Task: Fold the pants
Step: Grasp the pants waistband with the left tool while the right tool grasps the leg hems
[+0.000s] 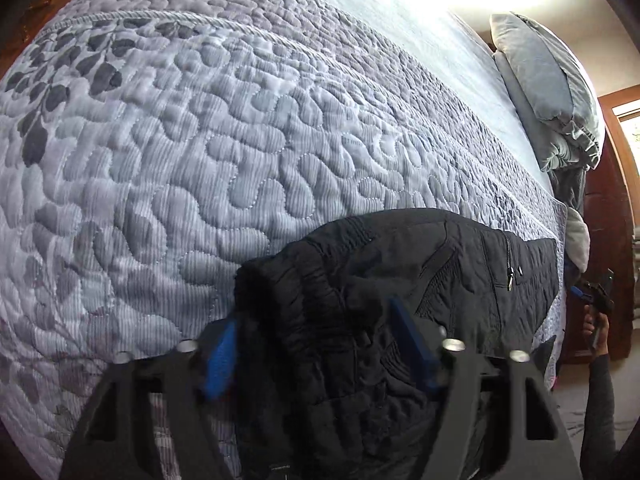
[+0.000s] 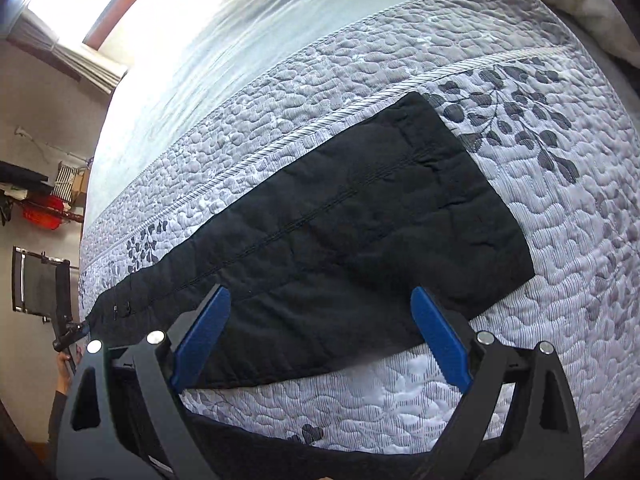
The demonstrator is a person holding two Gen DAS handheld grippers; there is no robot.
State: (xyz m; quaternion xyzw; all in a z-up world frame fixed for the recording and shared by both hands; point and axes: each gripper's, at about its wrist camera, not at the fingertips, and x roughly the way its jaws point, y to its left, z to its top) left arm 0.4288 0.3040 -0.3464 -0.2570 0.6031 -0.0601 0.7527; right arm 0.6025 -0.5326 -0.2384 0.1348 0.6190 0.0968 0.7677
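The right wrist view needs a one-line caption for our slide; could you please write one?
Open right gripper poised above black pants laid flat on a quilted bedspread.

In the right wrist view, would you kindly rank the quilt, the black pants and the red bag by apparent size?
1. Quilt
2. Black pants
3. Red bag, though it sits far off, so its true size is unsure.

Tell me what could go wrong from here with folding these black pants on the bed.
1. The left gripper has bunched waistband fabric of the pants between its open fingers; closing now might pinch several layers and fold them crooked.
2. The right gripper is open and holds nothing, so lifting one end alone may drag the leg across the quilt and wrinkle it.
3. The pants lie near the quilt's edge; a pull could slide them off.
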